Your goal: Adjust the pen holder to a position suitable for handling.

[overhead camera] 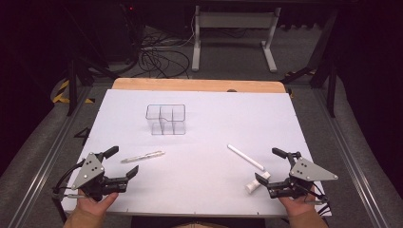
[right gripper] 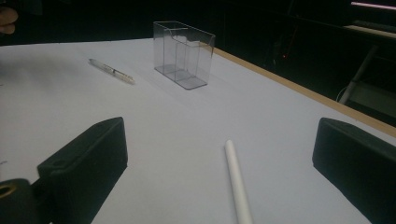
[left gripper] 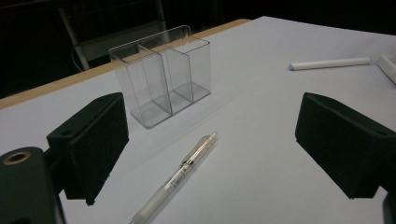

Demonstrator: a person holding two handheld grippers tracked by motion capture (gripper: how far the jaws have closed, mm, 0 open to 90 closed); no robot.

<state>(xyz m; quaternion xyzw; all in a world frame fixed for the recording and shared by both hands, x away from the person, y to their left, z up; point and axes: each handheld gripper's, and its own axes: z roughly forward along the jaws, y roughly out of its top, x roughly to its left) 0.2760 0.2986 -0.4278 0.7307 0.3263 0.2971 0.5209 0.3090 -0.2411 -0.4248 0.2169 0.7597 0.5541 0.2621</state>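
High view puts the left gripper [overhead camera: 124, 163] at the lower left of the frame and the right gripper [overhead camera: 271, 166] at the lower right, both with jaws spread wide and nothing between them. A clear pen [overhead camera: 143, 156] lies just ahead of the left one; a white stick [overhead camera: 245, 157] lies diagonally ahead of the right, with a small white piece [overhead camera: 252, 185] close by its near end. The clear organizer [overhead camera: 165, 119] stands upright at centre, well apart from both.

Likely step: reaching for the pens to drop them into the organizer. To do it well, I'd line the jaws across each barrel rather than along it — the left gripper view already has the pen between them — and close near the middle so it doesn't tip.

White sheet [overhead camera: 204, 175] covers the table, a wooden edge [overhead camera: 190, 85] showing at the top; beyond it — dark room, tangled cables [overhead camera: 159, 59], a white stand [overhead camera: 234, 35].
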